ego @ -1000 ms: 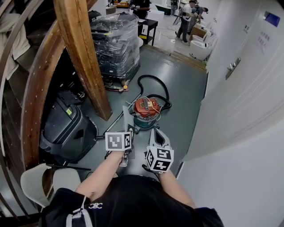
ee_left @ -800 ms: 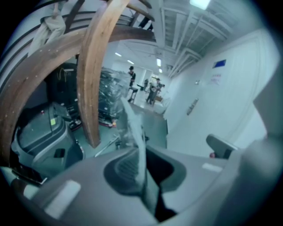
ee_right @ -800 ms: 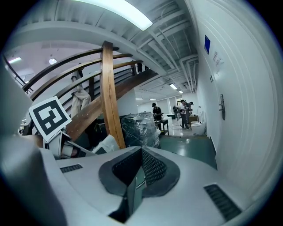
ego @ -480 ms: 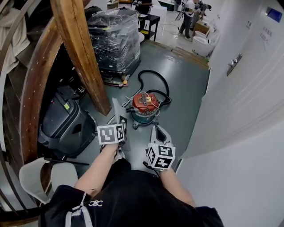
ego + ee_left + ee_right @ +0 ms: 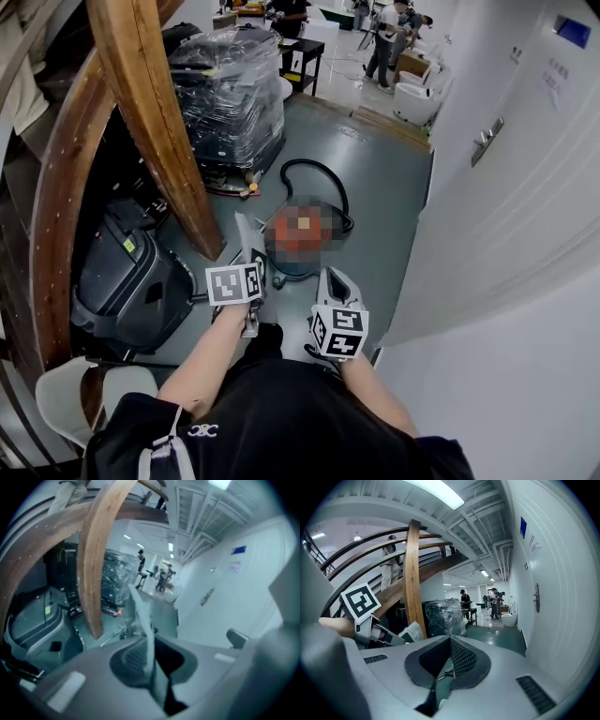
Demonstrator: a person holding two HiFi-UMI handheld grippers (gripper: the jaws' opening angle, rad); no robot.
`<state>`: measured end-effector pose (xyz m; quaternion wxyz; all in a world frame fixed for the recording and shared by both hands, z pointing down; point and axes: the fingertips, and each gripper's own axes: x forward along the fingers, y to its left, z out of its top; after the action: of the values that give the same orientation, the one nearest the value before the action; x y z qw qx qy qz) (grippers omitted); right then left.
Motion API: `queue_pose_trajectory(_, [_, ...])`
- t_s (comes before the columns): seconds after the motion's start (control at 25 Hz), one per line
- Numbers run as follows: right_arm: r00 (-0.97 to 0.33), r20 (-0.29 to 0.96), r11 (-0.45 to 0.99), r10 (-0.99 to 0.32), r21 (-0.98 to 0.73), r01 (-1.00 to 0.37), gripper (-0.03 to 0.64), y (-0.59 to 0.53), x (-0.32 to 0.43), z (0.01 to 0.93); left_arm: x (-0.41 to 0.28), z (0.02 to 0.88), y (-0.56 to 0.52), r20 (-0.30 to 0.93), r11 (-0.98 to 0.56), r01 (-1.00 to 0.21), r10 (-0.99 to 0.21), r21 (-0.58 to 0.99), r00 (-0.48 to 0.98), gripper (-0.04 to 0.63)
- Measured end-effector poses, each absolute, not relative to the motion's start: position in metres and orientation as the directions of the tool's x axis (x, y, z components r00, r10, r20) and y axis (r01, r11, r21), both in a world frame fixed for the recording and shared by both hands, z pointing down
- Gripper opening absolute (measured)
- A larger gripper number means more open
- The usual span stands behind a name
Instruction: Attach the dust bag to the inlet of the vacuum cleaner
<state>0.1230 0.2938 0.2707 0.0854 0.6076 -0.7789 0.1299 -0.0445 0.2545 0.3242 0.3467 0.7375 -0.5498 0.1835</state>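
The vacuum cleaner [image 5: 298,246], orange on top with a teal base, stands on the grey floor just ahead of both grippers. Its black hose [image 5: 315,172] loops behind it. My left gripper [image 5: 251,268] is shut on the dust bag [image 5: 246,236], a thin pale sheet that sticks up past the jaws at the vacuum's left. In the left gripper view the dust bag [image 5: 142,620] rises out of the left gripper [image 5: 152,654]. My right gripper [image 5: 336,276] is shut and empty, just right of the vacuum's near side. In the right gripper view the right gripper [image 5: 449,642] holds nothing.
A thick curved wooden beam [image 5: 155,122] slants down to the floor at left. A black floor machine [image 5: 131,286] sits beside it. A plastic-wrapped pallet [image 5: 230,94] stands beyond the vacuum. A white wall [image 5: 506,216] runs along the right. People stand far off [image 5: 384,42].
The left gripper with the dust bag has shifted left in the head view, and the bag stands out more clearly beside the vacuum. The right gripper has barely shifted. Both stay shut.
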Motion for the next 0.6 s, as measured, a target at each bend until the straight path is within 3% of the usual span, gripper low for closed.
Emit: queue_pose_trajectory(0.6, [-0.264,0.357,0.241,-0.896,-0.107,-0.965,-0.002,0.166,0.11,0.288,-0.052,0.348,0.122,0.682,-0.126,-0.933,-0.65,0.337,0.334,0.021])
